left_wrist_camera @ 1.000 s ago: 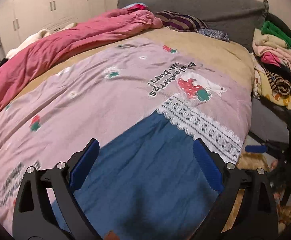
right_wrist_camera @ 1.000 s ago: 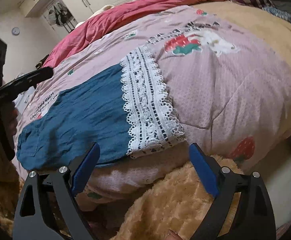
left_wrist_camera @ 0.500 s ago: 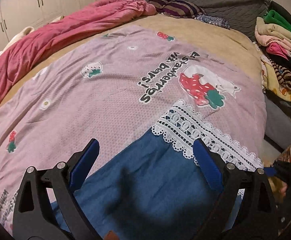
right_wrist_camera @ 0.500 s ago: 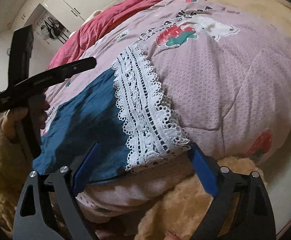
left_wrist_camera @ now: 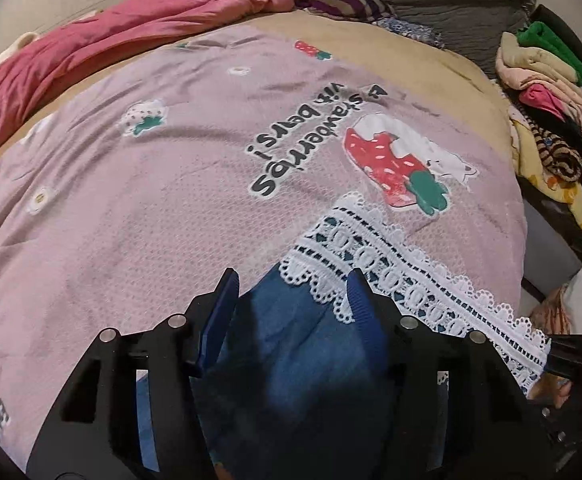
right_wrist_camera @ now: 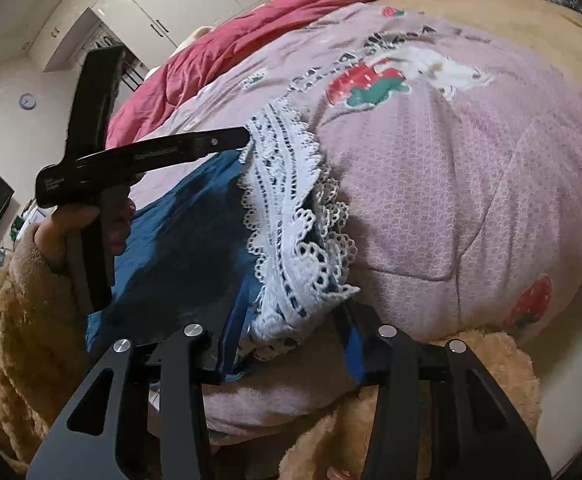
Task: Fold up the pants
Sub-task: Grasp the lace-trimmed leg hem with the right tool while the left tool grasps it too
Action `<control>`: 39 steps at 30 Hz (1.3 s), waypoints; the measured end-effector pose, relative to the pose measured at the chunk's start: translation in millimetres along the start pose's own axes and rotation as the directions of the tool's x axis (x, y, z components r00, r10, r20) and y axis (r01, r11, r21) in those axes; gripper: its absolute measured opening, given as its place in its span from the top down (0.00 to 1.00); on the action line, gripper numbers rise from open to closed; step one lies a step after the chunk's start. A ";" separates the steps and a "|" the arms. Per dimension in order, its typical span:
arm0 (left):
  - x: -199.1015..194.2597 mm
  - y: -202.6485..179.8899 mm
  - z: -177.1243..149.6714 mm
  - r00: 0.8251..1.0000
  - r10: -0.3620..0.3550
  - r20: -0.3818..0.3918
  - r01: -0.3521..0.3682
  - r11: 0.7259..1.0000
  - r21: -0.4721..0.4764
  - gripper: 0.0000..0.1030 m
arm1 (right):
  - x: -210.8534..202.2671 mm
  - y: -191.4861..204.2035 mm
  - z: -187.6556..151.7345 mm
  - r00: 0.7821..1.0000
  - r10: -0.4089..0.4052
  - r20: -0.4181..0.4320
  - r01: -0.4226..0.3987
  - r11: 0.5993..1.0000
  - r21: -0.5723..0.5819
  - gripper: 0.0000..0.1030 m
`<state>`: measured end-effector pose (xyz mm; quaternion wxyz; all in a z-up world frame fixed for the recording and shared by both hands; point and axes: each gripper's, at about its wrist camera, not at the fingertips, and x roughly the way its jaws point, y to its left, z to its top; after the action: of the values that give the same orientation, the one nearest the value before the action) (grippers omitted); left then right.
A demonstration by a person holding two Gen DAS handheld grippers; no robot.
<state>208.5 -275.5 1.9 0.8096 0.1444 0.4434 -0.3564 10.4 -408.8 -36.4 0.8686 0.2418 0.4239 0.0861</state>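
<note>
Right up close in the right wrist view, the right gripper (right_wrist_camera: 287, 344) has its 2 fingers (right_wrist_camera: 227, 340) partly closed around the bunched lace hem (right_wrist_camera: 291, 240) of the blue pants (right_wrist_camera: 187, 240), cloth sitting between the pads. Over at 9 o'clock a hand grips the left gripper (right_wrist_camera: 235, 140), tip at the lace's far corner. From the left wrist view, the left gripper's (left_wrist_camera: 289, 300) fingers (left_wrist_camera: 221, 308) stand narrowly apart, straddling blue denim and lace; whether they pinch it, cannot tell. The pants lie on a pink strawberry quilt (left_wrist_camera: 151, 200) at the bed's near edge. Further out at 11 o'clock, a red duvet (left_wrist_camera: 91, 48); at 2 o'clock, a clothes pile (left_wrist_camera: 547, 92).
</note>
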 end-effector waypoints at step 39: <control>2.9 -14.2 1.3 0.993 -0.104 -0.062 0.110 0.989 0.103 0.92 | -7.2 37.0 11.6 0.998 -0.013 0.068 0.024 0.985 -0.172 0.81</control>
<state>200.3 -287.5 1.4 0.7677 0.1735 0.4535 -0.4182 17.0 -383.3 -7.1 0.9006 0.1646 0.3879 0.1063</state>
